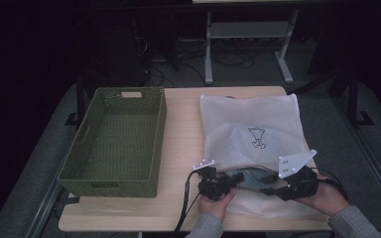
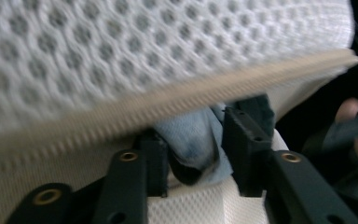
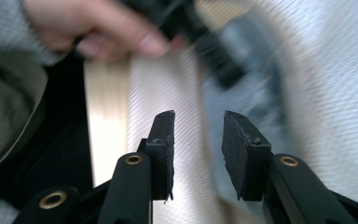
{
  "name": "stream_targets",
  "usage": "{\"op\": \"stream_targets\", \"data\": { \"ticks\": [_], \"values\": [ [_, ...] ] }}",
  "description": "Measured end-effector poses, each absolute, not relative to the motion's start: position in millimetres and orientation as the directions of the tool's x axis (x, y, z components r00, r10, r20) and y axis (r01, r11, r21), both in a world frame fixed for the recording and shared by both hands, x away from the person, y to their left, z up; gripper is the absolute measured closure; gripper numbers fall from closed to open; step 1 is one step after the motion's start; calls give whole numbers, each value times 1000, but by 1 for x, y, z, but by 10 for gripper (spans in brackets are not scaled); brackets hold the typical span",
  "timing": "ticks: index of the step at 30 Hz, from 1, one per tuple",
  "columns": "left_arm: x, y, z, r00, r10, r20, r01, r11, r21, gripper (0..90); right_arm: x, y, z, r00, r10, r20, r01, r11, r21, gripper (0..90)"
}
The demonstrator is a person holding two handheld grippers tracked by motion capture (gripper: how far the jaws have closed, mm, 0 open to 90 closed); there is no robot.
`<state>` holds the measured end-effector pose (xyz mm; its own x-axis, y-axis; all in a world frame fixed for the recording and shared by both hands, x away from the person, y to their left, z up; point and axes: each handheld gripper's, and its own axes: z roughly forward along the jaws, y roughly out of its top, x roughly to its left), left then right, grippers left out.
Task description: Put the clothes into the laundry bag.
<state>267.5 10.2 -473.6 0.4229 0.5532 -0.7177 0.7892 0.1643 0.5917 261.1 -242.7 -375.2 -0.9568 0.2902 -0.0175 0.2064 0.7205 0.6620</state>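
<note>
Black jaws of my left gripper (image 2: 193,149) are reaching into the mouth of the white mesh bag (image 1: 250,131), standing parted around a fold of pale blue cloth (image 2: 191,140); the pads are flanking the fold, though I cannot tell whether they are pressing on it. Above them, the bag's beige zipper edge (image 2: 177,95) is arching over like a lifted lip, presumably so that the contents stay reachable. From above, my left gripper (image 1: 228,182) is lying at the near edge of the bag, where a dark garment (image 1: 250,176) is showing through the opening. My right gripper (image 3: 196,144) is hanging over the mesh with its jaws apart and nothing between them; in the high view it (image 1: 273,187) is sitting at the opening's right side, placed, I judge, to take hold of the upper layer. A green woven basket (image 1: 116,144) is waiting, unfilled, on the wooden table (image 1: 181,144) to the left, well apart from the bag, probably as the destination for what I am drawing out.
</note>
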Motion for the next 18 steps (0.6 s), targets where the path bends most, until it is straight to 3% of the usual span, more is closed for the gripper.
{"op": "stream_targets", "data": {
  "ticks": [3, 9, 11, 14, 18],
  "values": [
    [265, 11, -474, 421, 557, -716, 795, 154, 587, 568, 268, -246, -360, -942, 330, -64, 200, 704, 681, 613],
    [270, 11, -479, 405, 556, -726, 800, 169, 575, 782, 283, -236, -358, -921, 367, -127, 196, 721, 665, 599],
    [271, 10, -479, 405, 559, -724, 795, 176, 580, 804, 290, -229, -364, -915, 377, -145, 204, 741, 640, 632],
    [276, 9, -479, 402, 568, -718, 784, 192, 591, 818, 299, -220, -375, -930, 354, -102, 226, 767, 601, 851],
    [278, 11, -479, 396, 571, -719, 781, 203, 591, 817, 298, -217, -381, -960, 280, -1, 225, 774, 591, 869]
  ]
}}
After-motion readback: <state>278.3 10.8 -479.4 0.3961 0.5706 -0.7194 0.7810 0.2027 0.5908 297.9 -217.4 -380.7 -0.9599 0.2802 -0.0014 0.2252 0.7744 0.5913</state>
